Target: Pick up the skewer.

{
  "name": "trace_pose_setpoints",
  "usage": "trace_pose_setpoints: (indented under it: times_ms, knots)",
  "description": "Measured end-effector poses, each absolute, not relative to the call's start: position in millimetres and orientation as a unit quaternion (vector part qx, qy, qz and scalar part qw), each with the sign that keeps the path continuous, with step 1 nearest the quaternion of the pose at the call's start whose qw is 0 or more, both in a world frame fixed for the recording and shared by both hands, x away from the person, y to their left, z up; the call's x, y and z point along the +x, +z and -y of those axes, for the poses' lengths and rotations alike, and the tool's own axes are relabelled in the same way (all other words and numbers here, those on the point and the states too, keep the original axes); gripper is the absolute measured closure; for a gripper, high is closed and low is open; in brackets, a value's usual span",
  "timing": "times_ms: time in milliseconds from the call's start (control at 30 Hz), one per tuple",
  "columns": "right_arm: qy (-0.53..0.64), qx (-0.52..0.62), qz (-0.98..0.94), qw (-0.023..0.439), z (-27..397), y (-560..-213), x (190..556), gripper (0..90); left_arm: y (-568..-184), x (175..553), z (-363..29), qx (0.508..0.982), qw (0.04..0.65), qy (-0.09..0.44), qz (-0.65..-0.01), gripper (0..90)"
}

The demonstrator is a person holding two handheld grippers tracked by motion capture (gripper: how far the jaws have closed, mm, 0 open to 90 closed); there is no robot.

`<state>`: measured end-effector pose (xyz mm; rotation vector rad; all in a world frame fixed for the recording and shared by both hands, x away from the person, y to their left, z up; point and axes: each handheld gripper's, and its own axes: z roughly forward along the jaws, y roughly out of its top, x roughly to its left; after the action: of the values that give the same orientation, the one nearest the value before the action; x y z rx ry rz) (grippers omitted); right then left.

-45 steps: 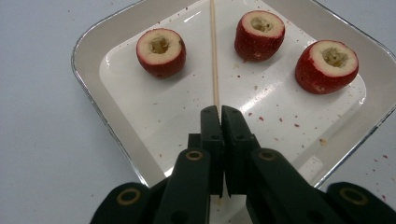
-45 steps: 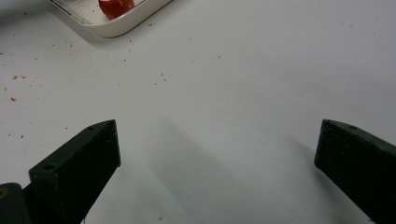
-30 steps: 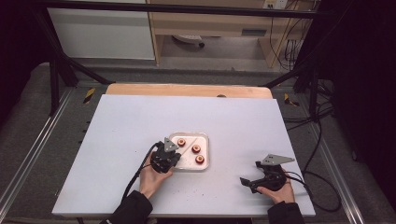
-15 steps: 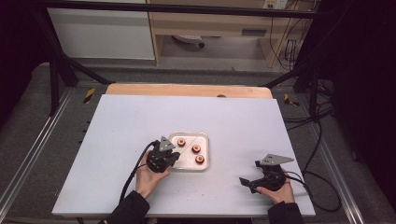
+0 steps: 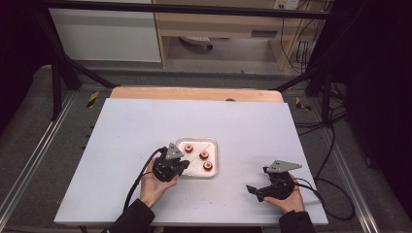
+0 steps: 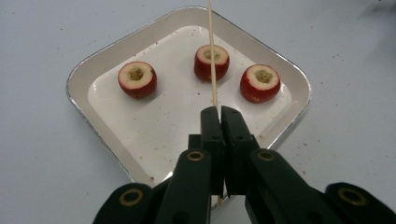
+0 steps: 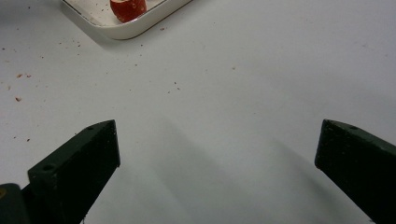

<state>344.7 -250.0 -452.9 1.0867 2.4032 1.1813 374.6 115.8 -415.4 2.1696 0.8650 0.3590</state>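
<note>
A white square tray (image 6: 177,109) holds three red cored fruits (image 6: 137,80) (image 6: 225,63) (image 6: 260,84). My left gripper (image 6: 219,112) is shut on a thin wooden skewer (image 6: 212,70), which runs forward over the middle fruit and past the tray's far rim. In the high view the left gripper (image 5: 183,165) hangs at the left edge of the tray (image 5: 214,171). My right gripper (image 5: 252,190) lies low near the table's front right, open and with nothing between its fingers. Its jaws stand wide apart in the right gripper view (image 7: 217,154).
The pale table (image 5: 145,121) has small red crumbs around the tray. A tray corner (image 7: 126,31) and one fruit (image 7: 128,8) lie ahead of the right gripper. A wooden board (image 5: 194,93) borders the far edge, and cables (image 5: 335,194) trail off to the right.
The left gripper has shifted slightly left and back from the tray, still shut on the skewer. The right gripper has kept still.
</note>
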Motion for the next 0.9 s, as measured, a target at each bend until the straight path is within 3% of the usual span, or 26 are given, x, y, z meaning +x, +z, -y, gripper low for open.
trace_pose_setpoints:
  times_ms: [900]
  knots:
    - [0.359,0.294,-0.867,0.183,206.1,-436.5,339.2,3.3,-401.2,352.3,-87.6,0.884,0.369,0.124,-0.261,88.6]
